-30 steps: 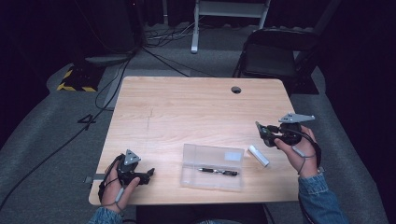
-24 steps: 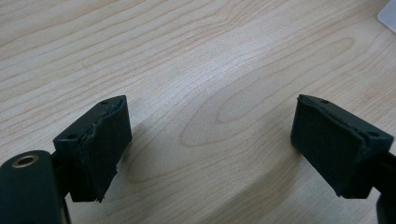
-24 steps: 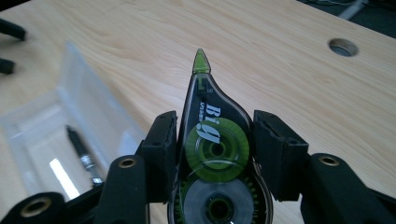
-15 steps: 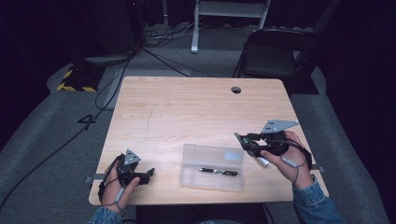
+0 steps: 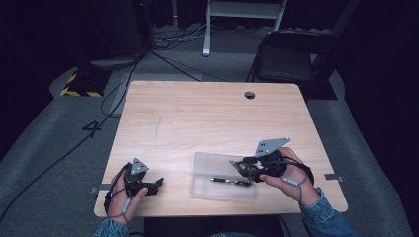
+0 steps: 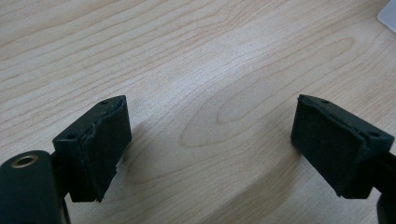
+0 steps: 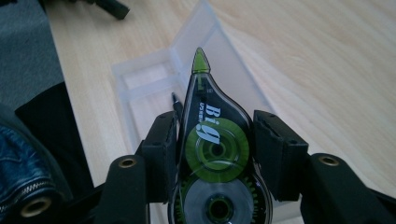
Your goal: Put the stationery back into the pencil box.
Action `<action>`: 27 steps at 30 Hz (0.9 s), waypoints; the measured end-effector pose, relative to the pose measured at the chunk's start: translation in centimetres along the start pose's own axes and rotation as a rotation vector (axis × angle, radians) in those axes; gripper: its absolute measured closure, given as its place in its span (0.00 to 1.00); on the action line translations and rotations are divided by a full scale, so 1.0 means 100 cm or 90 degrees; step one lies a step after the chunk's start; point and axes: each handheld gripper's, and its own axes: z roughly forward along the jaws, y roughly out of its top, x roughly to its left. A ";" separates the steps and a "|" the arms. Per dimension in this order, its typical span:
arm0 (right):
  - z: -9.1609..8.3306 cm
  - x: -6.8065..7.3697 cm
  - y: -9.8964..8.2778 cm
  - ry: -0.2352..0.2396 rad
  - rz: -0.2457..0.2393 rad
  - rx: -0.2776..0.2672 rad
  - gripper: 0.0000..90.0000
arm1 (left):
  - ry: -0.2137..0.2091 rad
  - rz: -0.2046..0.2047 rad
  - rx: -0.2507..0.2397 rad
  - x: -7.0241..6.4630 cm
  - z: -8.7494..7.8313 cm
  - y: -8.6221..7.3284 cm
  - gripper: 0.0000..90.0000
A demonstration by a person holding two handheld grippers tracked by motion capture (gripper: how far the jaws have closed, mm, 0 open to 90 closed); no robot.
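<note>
1. The left hand-held gripper [image 5: 159, 184] rests on the near left of the tabletop [image 5: 207, 118], jaws spread wide with nothing between them.
2. The right hand-held gripper [image 5: 236, 167] clamps a green correction tape dispenser [image 7: 212, 149] above the clear plastic case [image 5: 212, 165], where a pen [image 5: 228, 181] lies.

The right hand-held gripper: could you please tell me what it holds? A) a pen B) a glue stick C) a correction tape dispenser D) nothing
C: in the right gripper view the right hand-held gripper is clamped on a clear tape dispenser with green reels, above the clear case; the pen lies in that case.
</note>
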 end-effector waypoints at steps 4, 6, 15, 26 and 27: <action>0.007 0.004 -0.001 0.018 -0.011 0.019 0.58 | 0.000 0.000 0.000 0.000 0.000 0.000 0.14; 0.012 0.007 -0.001 0.029 -0.020 0.032 0.58 | 0.001 0.004 0.000 0.001 0.000 0.000 0.14; 0.029 0.013 -0.006 0.069 -0.059 0.089 0.58 | 0.001 0.004 0.001 0.001 0.000 0.001 0.14; 0.046 0.013 -0.015 0.097 -0.080 0.145 0.58 | 0.001 0.003 0.001 0.001 0.001 0.001 0.14; 0.047 0.012 -0.016 0.096 -0.081 0.147 0.58 | 0.001 0.003 0.001 0.001 0.001 0.001 0.14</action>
